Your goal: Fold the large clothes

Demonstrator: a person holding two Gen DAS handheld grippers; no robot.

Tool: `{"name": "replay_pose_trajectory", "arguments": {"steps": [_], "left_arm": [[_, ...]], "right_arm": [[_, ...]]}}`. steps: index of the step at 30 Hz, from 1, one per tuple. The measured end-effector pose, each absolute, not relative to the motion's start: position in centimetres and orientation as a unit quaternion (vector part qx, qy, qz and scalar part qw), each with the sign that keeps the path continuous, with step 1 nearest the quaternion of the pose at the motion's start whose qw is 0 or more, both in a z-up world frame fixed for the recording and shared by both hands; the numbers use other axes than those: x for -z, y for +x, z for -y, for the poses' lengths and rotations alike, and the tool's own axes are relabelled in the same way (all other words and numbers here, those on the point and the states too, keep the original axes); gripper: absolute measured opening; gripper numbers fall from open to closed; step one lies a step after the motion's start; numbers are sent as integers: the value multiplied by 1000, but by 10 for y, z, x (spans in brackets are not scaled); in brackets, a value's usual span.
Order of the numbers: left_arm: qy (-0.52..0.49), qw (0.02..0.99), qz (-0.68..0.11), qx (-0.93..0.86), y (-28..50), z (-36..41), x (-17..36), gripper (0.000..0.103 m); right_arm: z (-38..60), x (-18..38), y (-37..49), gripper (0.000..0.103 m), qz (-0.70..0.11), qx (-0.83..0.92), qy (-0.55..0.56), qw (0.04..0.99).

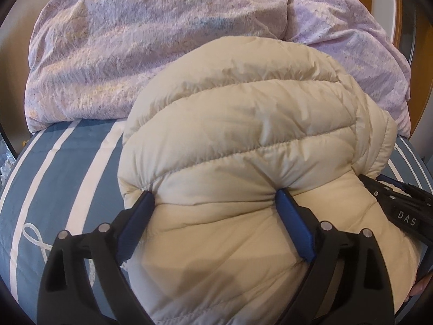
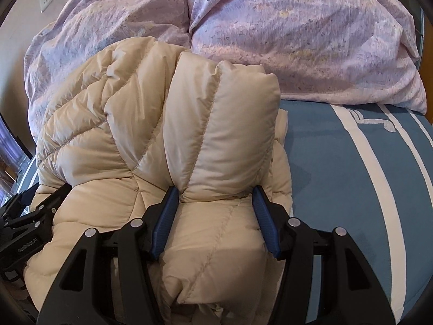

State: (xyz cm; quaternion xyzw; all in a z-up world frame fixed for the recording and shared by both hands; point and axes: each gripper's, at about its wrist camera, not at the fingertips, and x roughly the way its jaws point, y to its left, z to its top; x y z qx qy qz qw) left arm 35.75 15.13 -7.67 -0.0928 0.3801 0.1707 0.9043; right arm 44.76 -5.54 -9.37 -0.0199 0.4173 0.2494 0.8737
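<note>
Left tool (image 1: 213,197): tilting downward, fingers spread wide, pinching the cream puffer jacket (image 1: 243,124).
Right tool (image 2: 215,195): tilting downward, squeezing a jacket fold at 3 o'clock.
Bed (image 2: 351,189): lying underneath.

Both wrist views look steeply down, close over the same cream jacket (image 1: 243,140) from opposite sides.

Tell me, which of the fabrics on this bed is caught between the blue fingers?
The cream puffer jacket, quilted and puffy. The lilac duvet lies bunched behind it, and the blue striped sheet lies flat underneath, both untouched.
</note>
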Motion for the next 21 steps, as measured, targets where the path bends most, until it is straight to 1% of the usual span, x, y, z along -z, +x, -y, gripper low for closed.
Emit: {"name": "replay_pose_trajectory", "arguments": {"steps": [21], "left_arm": [[-84,897,-396,-175,368,-150,85,94]], "right_arm": [[56,96,451,58,-423,-246,-14,872]]}}
